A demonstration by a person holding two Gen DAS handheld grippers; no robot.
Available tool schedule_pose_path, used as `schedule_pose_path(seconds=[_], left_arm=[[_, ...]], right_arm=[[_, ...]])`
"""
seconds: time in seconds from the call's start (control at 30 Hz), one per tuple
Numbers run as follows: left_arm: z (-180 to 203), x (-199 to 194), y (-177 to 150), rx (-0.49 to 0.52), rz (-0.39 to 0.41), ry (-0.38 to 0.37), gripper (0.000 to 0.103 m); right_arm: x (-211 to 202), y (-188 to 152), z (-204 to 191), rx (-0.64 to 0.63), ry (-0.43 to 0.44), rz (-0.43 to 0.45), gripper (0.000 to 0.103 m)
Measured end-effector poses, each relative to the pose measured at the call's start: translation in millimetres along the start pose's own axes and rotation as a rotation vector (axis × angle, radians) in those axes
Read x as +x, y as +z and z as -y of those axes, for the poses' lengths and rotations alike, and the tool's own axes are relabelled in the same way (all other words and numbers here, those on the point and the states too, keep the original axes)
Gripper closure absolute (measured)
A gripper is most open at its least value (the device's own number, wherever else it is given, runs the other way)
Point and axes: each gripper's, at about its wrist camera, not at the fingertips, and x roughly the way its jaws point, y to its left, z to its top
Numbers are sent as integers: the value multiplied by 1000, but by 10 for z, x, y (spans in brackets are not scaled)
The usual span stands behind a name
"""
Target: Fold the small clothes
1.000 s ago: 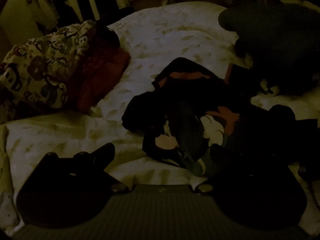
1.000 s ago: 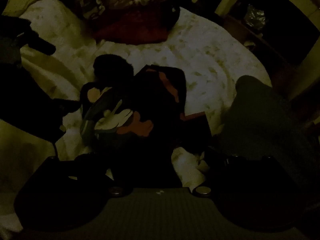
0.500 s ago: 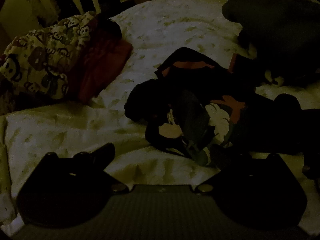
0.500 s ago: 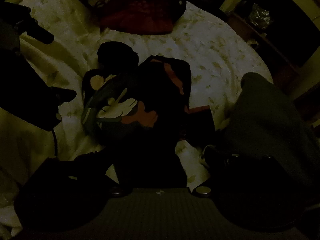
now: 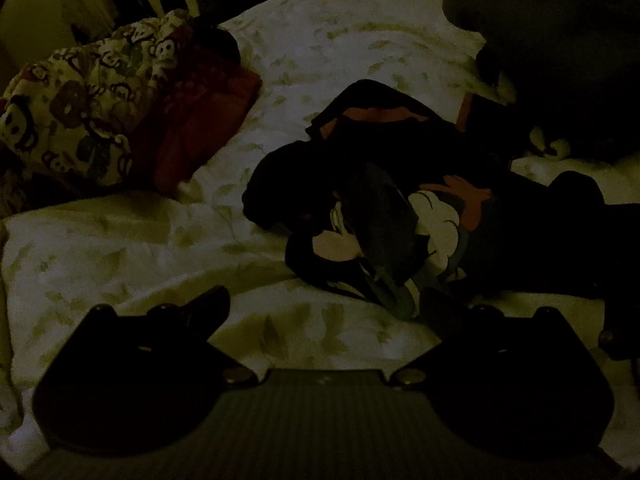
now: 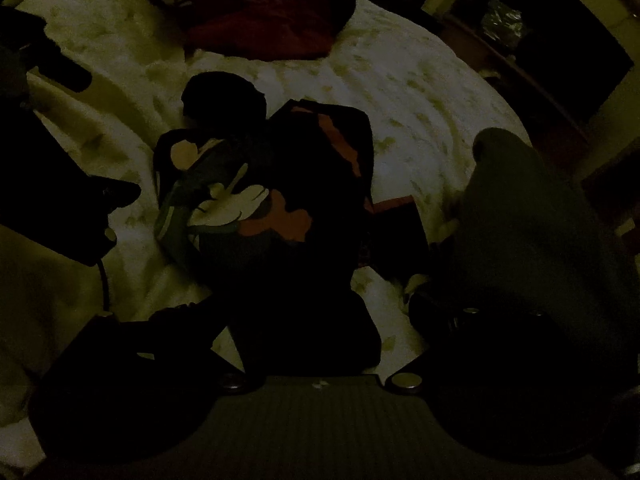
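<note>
Left wrist view shows our left claw wide and empty; the crumpled dark garment lies on the bed. Our right claw straddles its hem, apparently unclosed; we should spread it flat first

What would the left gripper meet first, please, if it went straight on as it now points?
Probably the light leaf-print bedsheet just ahead of the left gripper, then the crumpled dark cartoon shirt; depth is unclear.
</note>
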Motion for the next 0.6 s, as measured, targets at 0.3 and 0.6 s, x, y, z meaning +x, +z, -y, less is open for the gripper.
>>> schedule_pose_path(seconds=[0.3,0.6], left_arm=[[15,-52,-35,-1,26,2,0],[17,-92,-34,13,55,2,0]], right_arm=[[-47,-39,-8,54,-9,3,0],[-19,-10,-8,61,-49,-2,0]])
